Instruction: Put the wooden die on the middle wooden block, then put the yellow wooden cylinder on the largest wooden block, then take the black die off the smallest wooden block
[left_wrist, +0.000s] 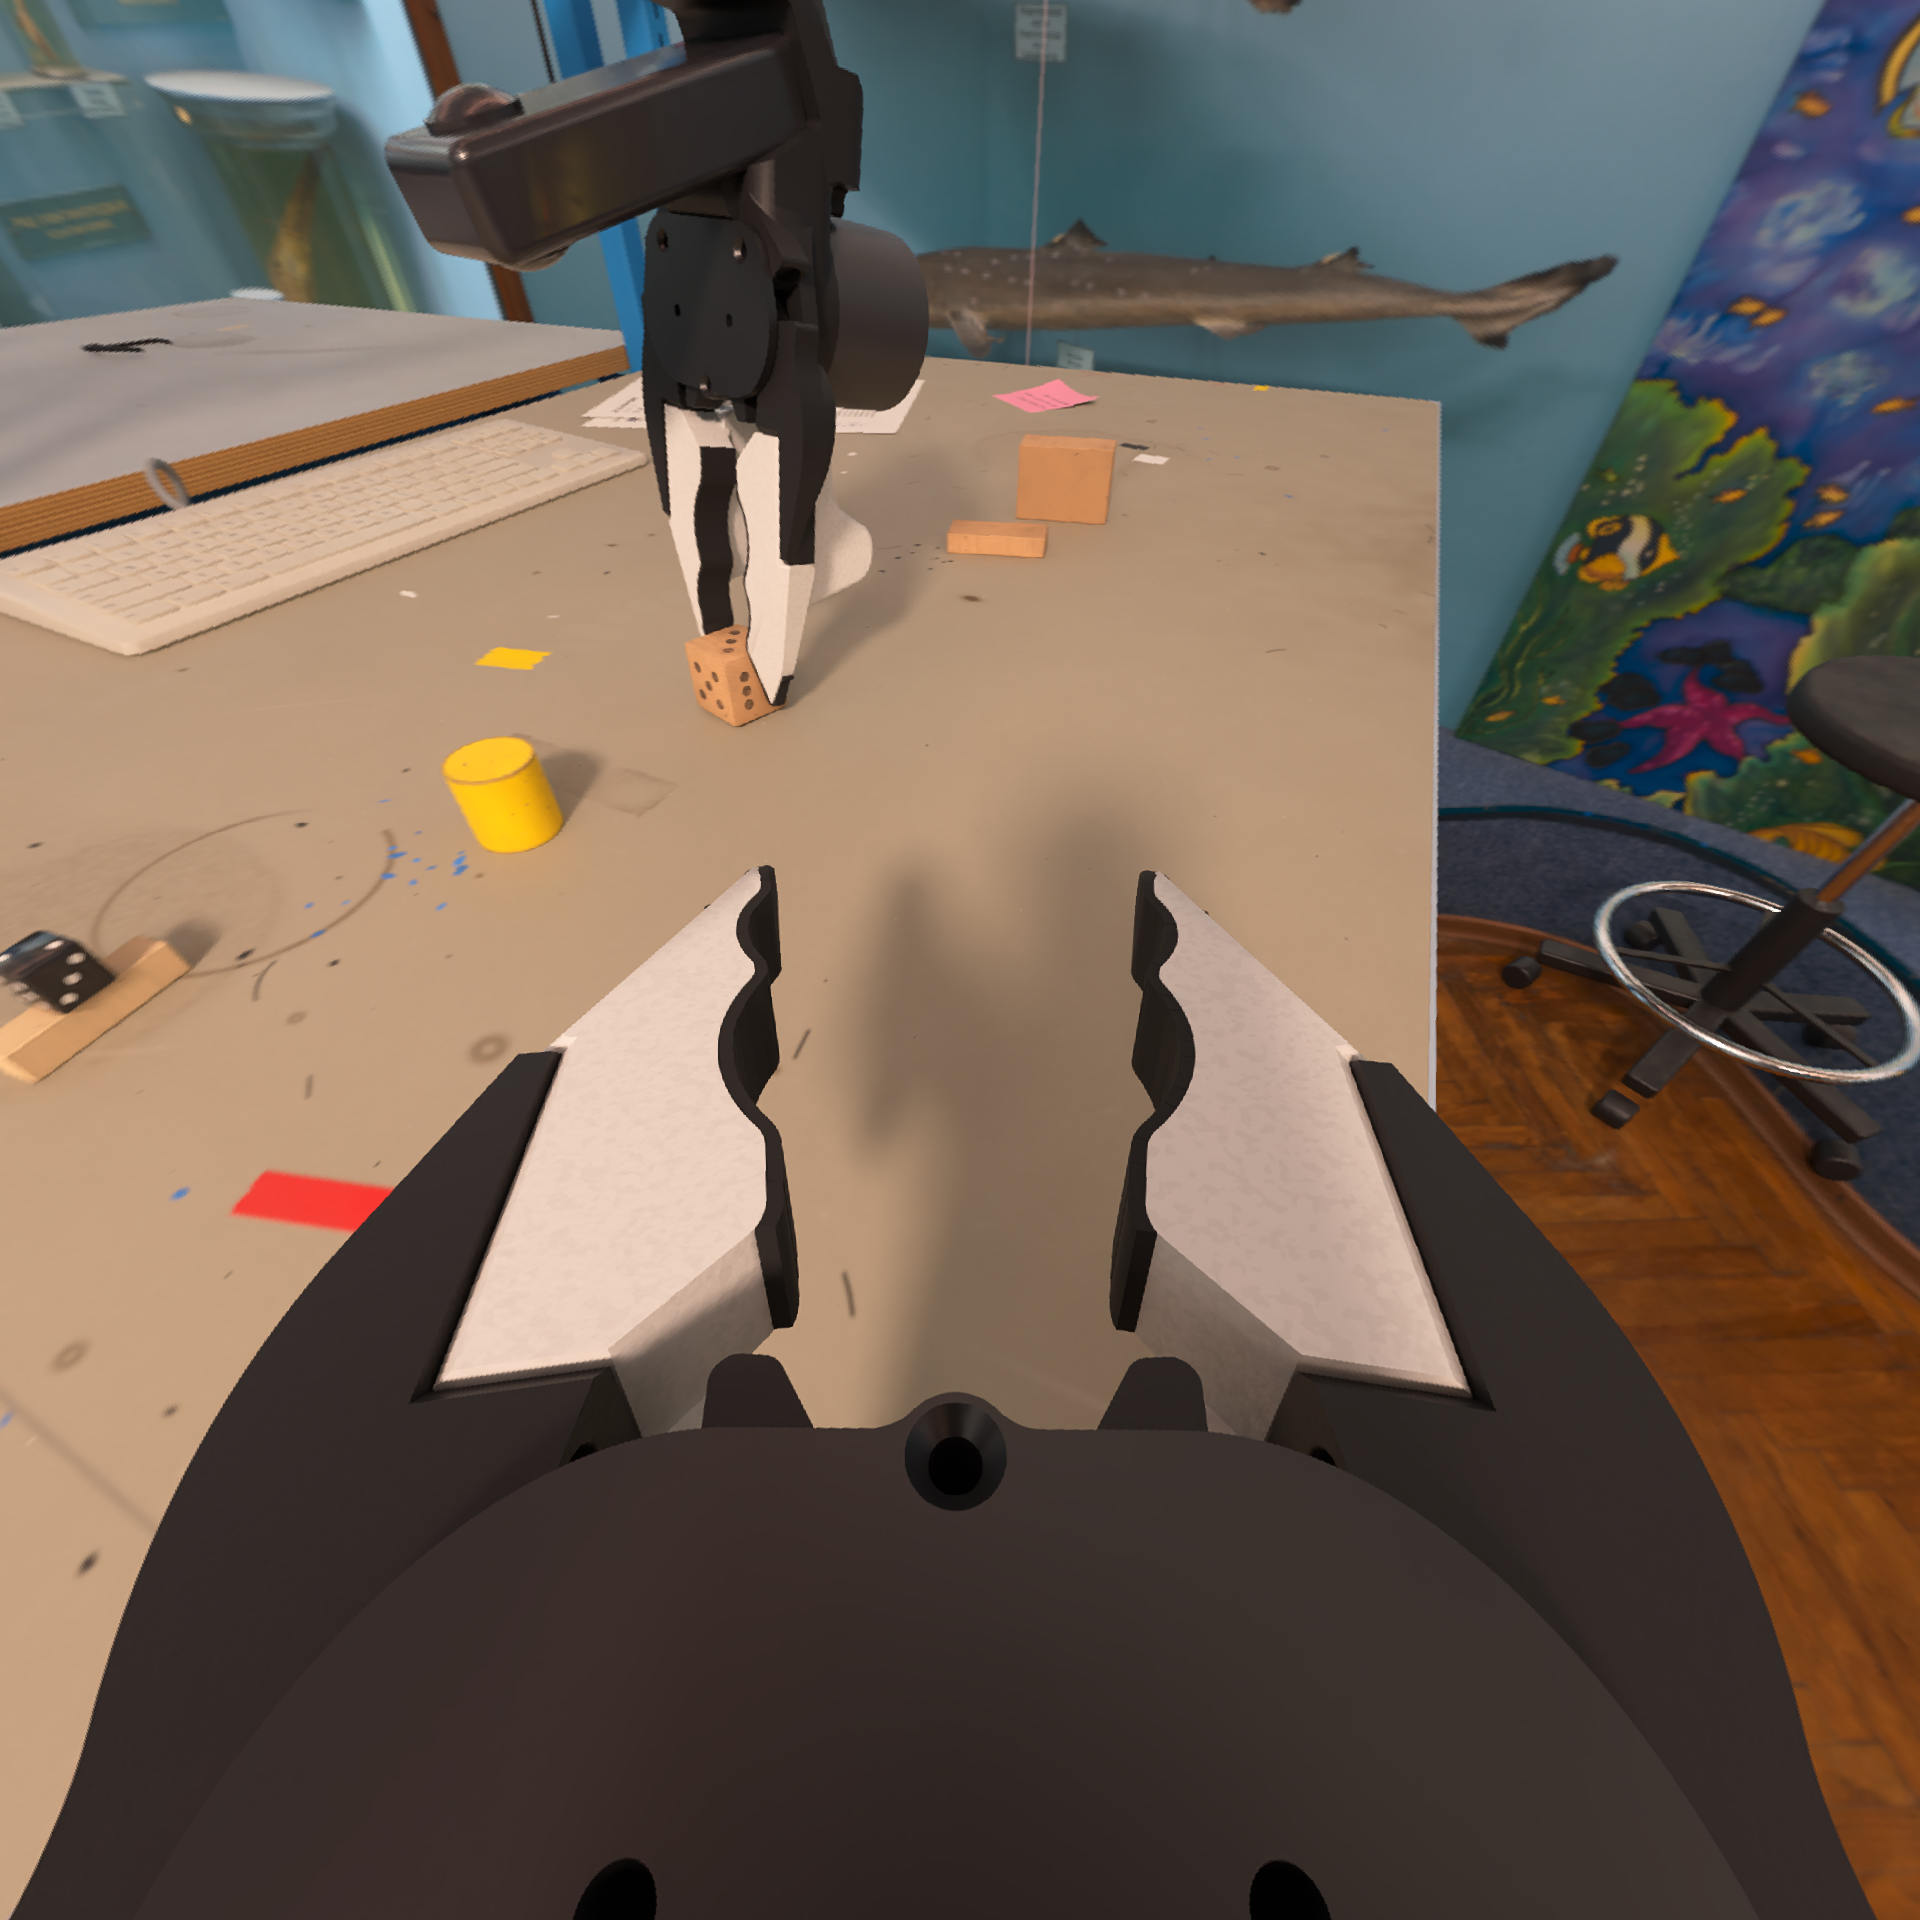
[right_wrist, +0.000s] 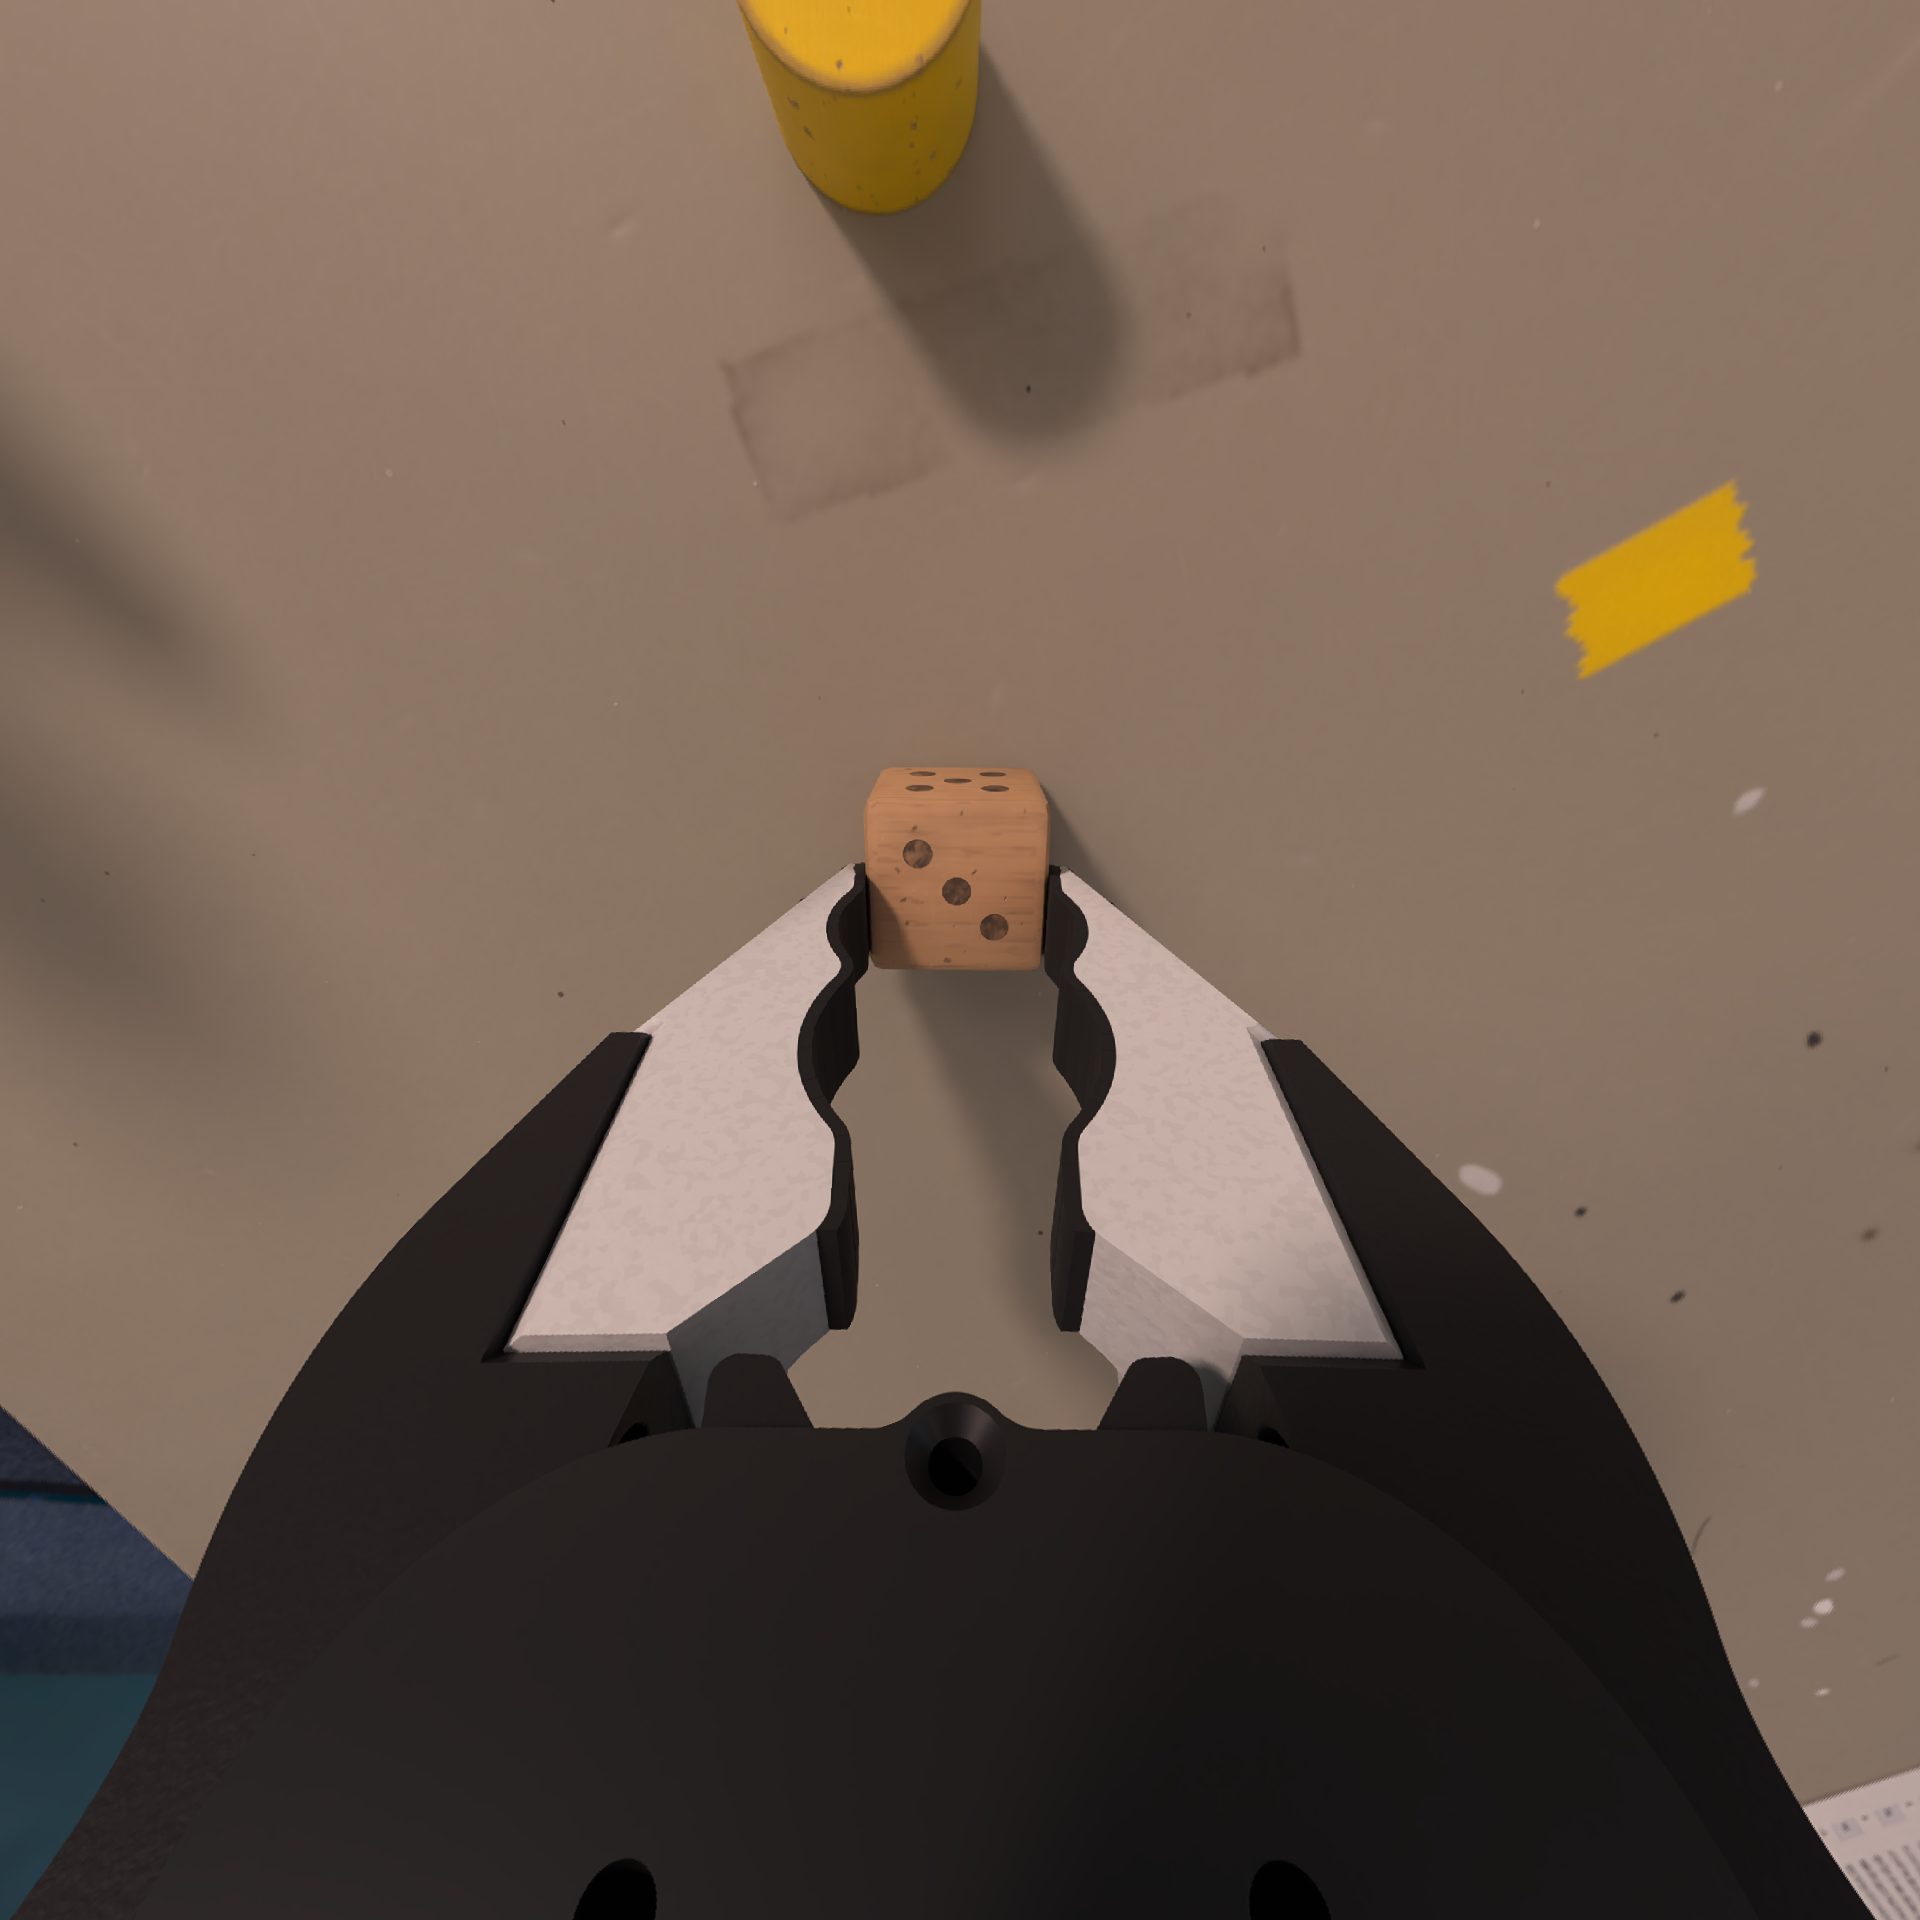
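Note:
My right gripper (right_wrist: 954, 909) is shut on the wooden die (right_wrist: 951, 852), its fingertips pressing the die's two sides. In the left wrist view the right gripper (left_wrist: 746, 665) points down and holds the die (left_wrist: 727, 681) tilted, at or just above the table; I cannot tell which. The yellow cylinder (left_wrist: 504, 795) stands upright to the die's left, and shows at the top of the right wrist view (right_wrist: 868, 104). The black die (left_wrist: 57, 971) sits on a flat wooden block (left_wrist: 99, 1013) at far left. A tall wooden block (left_wrist: 1065, 478) and a flat wooden block (left_wrist: 995, 538) stand behind. My left gripper (left_wrist: 954, 914) is open and empty.
A white keyboard (left_wrist: 312, 530) lies at the back left beside a raised board (left_wrist: 260, 384). Papers and a pink note (left_wrist: 1044, 397) lie at the far edge. The table's right edge (left_wrist: 1437, 831) drops to the floor, where a stool (left_wrist: 1766, 987) stands.

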